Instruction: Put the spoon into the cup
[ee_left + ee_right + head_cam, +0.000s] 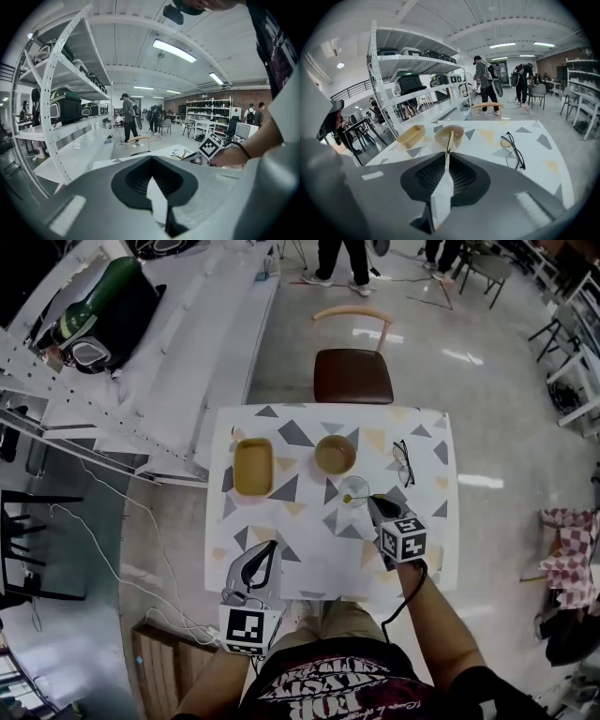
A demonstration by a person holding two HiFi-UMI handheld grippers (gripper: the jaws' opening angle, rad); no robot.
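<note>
The table (427, 549) is square, under a white cloth printed with grey and tan triangles. One chair (352, 375) stands beyond the bowl (335, 455), with a brown padded seat and a curved pale wood back.

Two grippers, grey with black ribbed pads:
- **Left gripper** (272, 546): well nearer the person than the bowl and to its left. Its jaws are pressed together on nothing.
- **Right gripper** (372, 502): just nearer than the bowl, its jaws clamped on the spoon (357, 499).

One tan rectangular tray (253, 468) with rounded corners lies left of the bowl. The bowl itself is round, tan and matte. One pair of thin dark-framed glasses (403, 463) lies to its right.

One clear round cup (354, 489) stands just nearer than the bowl. The single spoon is slim, flat-handled and pale yellow-green. Its far end lies over the cup's mouth, though how deep it reaches cannot be told.
</note>
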